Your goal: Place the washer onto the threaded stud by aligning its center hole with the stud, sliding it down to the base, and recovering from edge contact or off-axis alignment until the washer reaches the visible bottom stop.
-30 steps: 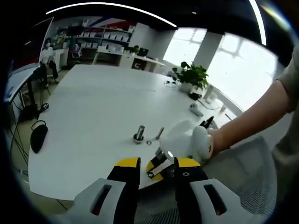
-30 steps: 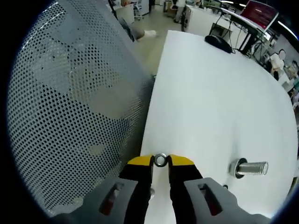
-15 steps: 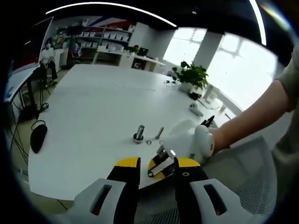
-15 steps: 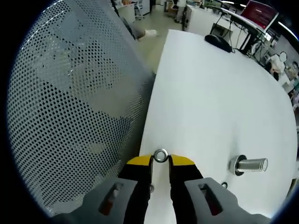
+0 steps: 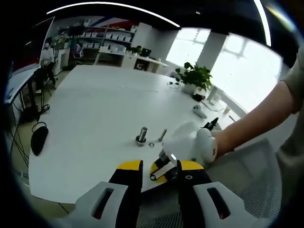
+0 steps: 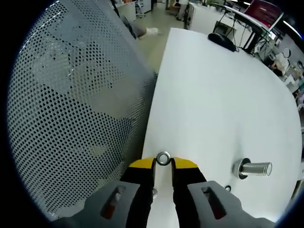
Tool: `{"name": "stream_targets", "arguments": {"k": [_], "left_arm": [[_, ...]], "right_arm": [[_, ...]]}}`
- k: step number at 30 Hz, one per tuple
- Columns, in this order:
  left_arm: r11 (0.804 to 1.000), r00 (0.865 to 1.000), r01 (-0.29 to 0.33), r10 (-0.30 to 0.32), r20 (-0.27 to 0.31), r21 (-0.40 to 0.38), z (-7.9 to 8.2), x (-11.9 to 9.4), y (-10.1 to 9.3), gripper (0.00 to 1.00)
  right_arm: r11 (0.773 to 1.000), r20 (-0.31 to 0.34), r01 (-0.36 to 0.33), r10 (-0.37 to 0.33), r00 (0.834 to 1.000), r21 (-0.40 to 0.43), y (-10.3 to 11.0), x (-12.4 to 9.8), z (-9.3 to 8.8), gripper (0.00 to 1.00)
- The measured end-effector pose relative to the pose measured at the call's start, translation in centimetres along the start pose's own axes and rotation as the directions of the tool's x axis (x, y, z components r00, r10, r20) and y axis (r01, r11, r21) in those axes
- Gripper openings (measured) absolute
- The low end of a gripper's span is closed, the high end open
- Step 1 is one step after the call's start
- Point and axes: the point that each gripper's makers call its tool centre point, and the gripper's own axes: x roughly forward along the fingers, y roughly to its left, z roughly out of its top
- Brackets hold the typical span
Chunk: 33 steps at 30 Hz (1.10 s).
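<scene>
In the right gripper view my right gripper (image 6: 163, 163) is shut on a small steel washer (image 6: 163, 158), pinched edge-on between the yellow tips above the white table (image 6: 213, 95). The threaded stud (image 6: 252, 168) stands on its base well to the right of the washer, apart from it. In the left gripper view the stud (image 5: 142, 135) rises from the table with another washer (image 5: 151, 144) lying beside it. The right gripper (image 5: 160, 170), held by a white-gloved hand (image 5: 192, 145), hovers near the table's front edge. My left gripper (image 5: 159, 167) is open and holds nothing.
A grey perforated chair back (image 6: 71, 109) stands left of the table edge. A black mouse (image 5: 39, 138) lies at the table's left, a potted plant (image 5: 194, 77) and small items at the far right. A metal pin (image 5: 162, 135) rests near the stud.
The right gripper with the washer has shifted only slightly; stud and left gripper stay where they were.
</scene>
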Motion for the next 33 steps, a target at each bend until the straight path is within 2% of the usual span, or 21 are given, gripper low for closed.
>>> {"name": "stream_targets", "arguments": {"k": [10,15,19,24,29,33], "left_arm": [[1.0,1.0,-0.001,0.001,-0.001,-0.001,0.0,0.0,0.0,0.27],[1.0,1.0,0.0,0.0,-0.001,0.0,0.0,0.0,-0.1,0.27],[1.0,1.0,0.0,0.0,-0.002,-0.001,0.0,0.0,0.0,0.27],[1.0,1.0,0.003,-0.003,-0.005,0.0,0.0,0.0,0.0,0.26],[1.0,1.0,0.002,-0.002,-0.006,-0.001,-0.1,0.1,0.0,0.26],[1.0,1.0,-0.003,0.003,-0.005,-0.006,-0.1,0.0,0.0,0.27]], "right_arm": [[0.999,0.023,-0.003,0.001,1.0,0.049,-0.4,-0.1,-0.2,0.15],[1.0,0.01,0.009,-0.009,1.0,0.028,-0.4,-0.1,-0.3,0.15],[0.997,0.019,0.019,-0.021,1.0,0.075,-0.7,-0.4,-0.8,0.14],[0.995,0.013,0.034,-0.035,0.999,0.095,-1.4,-0.8,-1.7,0.14],[0.987,0.05,0.063,-0.071,0.996,0.148,-2.3,-1.8,-2.0,0.14],[0.98,0.058,0.084,-0.096,0.994,0.18,-2.9,-2.7,-3.2,0.14]]}}
